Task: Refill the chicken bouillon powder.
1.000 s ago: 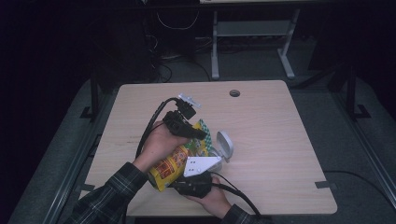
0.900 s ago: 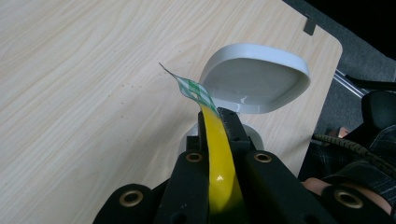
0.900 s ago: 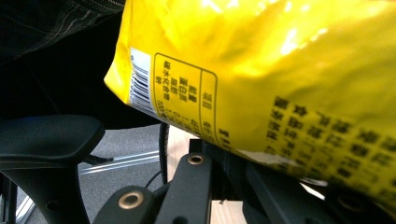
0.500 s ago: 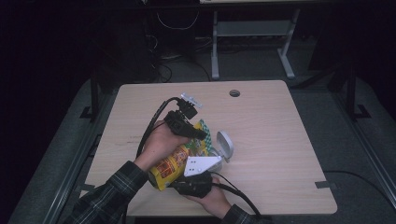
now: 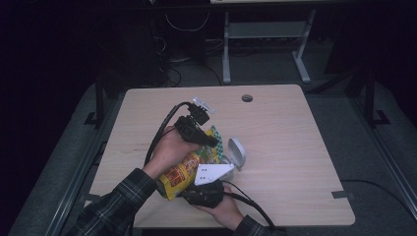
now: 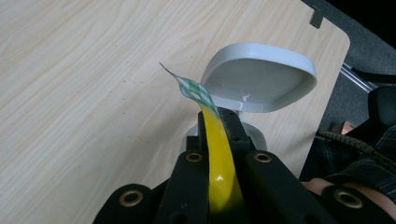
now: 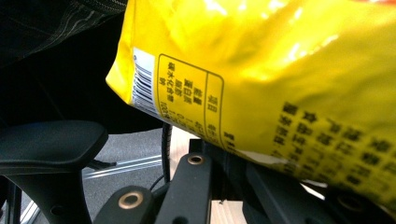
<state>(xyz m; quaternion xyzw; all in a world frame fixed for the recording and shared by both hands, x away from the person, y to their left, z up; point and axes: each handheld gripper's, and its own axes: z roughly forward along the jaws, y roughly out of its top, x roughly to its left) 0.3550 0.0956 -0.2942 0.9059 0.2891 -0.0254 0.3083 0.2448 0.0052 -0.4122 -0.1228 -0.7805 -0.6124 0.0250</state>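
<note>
Meanwhile, the left gripper is pinching the top seam of a light, crinkly, slippery yellow snack bag beside the white dish, while the right gripper is clamping its lower edge above the bench.

A pale wooden table with rounded corners and a round cable hole near its far edge. A white lidded container, lid raised, stands on it near the middle, toward the near edge.

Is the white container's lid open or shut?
Open: the white container's lid stands raised, its hollow underside showing, beside the yellow snack bag.
</note>
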